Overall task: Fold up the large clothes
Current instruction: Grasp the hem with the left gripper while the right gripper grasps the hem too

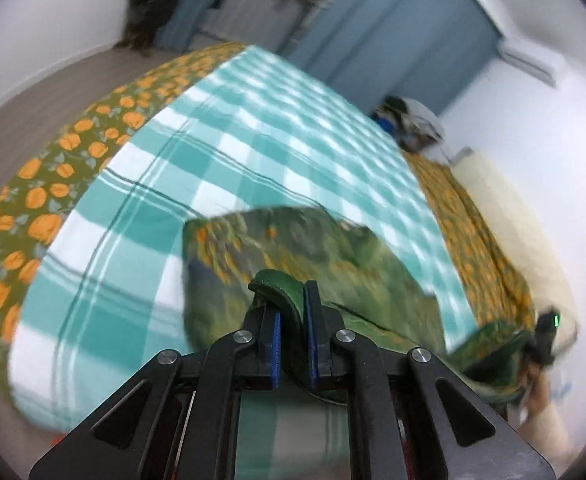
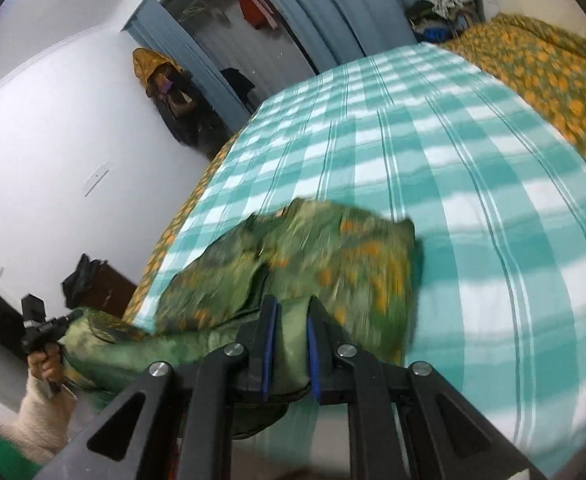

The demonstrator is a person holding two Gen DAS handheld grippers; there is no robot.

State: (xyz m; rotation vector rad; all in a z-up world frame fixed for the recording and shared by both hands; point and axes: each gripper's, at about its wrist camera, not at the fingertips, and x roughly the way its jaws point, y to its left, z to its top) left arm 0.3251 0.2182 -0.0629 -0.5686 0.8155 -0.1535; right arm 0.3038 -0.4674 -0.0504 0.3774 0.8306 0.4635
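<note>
A green garment with orange print hangs stretched over the near part of the bed, its far end resting on the teal-and-white checked sheet. My left gripper is shut on a folded green edge of it. My right gripper is shut on another bunched green edge. Each view shows the other gripper off to the side: the right gripper at the far right of the left wrist view, the left gripper at the far left of the right wrist view, held by a hand in a cream sleeve.
A green bedspread with orange flowers shows along both sides of the bed. Blue curtains and an open closet with hanging clothes lie beyond the bed. A pile of clothes sits by the far corner.
</note>
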